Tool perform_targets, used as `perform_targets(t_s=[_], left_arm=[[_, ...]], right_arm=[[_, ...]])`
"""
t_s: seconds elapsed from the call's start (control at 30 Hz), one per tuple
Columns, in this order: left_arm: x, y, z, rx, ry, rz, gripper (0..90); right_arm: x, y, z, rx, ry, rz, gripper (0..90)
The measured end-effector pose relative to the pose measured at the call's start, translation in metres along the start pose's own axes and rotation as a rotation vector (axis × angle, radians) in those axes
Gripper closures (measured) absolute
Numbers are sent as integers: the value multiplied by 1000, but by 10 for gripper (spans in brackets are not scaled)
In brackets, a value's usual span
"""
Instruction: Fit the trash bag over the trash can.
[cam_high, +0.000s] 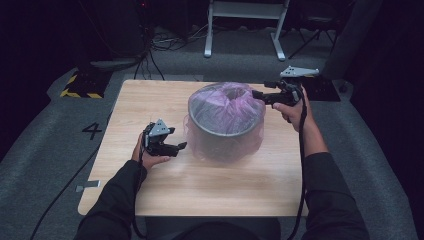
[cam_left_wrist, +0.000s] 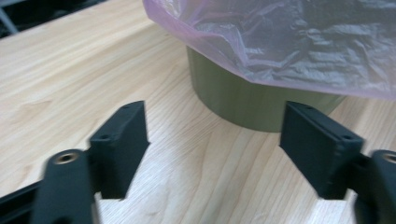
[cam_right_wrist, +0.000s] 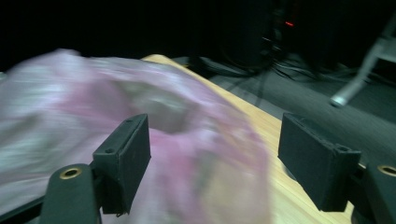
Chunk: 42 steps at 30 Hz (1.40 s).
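Observation:
A round olive-grey bin stands in the middle of the wooden table, lined and draped with a thin pink plastic bag. My left gripper sits low at the bin's left side, open and holding nothing; in the left gripper view the bin wall and the bag's hanging edge lie just ahead of its jaws. My right gripper hovers at the bin's upper right rim, open, with the blurred pink bag below and between its jaws.
Grey carpet surrounds the table. A white metal frame stands beyond the far edge, with cables and a yellow-black striped base at the far left. A "4" marking lies on the floor left of the table.

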<state>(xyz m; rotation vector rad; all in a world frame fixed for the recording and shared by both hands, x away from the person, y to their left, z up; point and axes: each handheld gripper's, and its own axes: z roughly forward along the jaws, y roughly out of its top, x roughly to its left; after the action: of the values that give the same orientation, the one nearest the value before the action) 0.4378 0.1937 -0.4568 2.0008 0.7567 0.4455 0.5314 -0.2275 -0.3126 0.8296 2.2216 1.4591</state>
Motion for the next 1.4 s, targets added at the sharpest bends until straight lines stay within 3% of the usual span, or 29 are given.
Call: perform_targets(t_s=[0.07,0.13,0.2,0.27,0.4,0.57,0.7,0.97,1.07,1.2,1.4], left_arm=[[-1,-1,-5,-9,11,-1,192],[-2,-1,-11,-18,30,3,181],[-2,-2,-16,-19,15,7,177],[-4,-5,-19,-6,26,13,176],[-7,-13,-23,42,28,4,172],[-12,-28,-17,128,22,22,177],[-16,-36,-12,176,4,32,186],[-19,-48,-10,224,1,50,188],[-19,-50,-7,240,-9,41,185],[-20,-50,-4,255,-16,44,184],[-21,-52,-1,256,-38,27,172]], right_arm=[[12,5,-1,6,27,-36,258],[26,10,1,28,18,-82,271],[38,14,4,37,38,-112,317],[51,16,10,66,52,-144,333],[63,17,22,133,76,-193,362],[71,20,40,218,88,-202,373],[75,21,50,270,67,-212,374],[80,22,66,377,61,-256,360],[80,23,70,433,76,-280,330],[82,22,78,520,62,-322,294],[84,23,85,601,48,-354,278]])
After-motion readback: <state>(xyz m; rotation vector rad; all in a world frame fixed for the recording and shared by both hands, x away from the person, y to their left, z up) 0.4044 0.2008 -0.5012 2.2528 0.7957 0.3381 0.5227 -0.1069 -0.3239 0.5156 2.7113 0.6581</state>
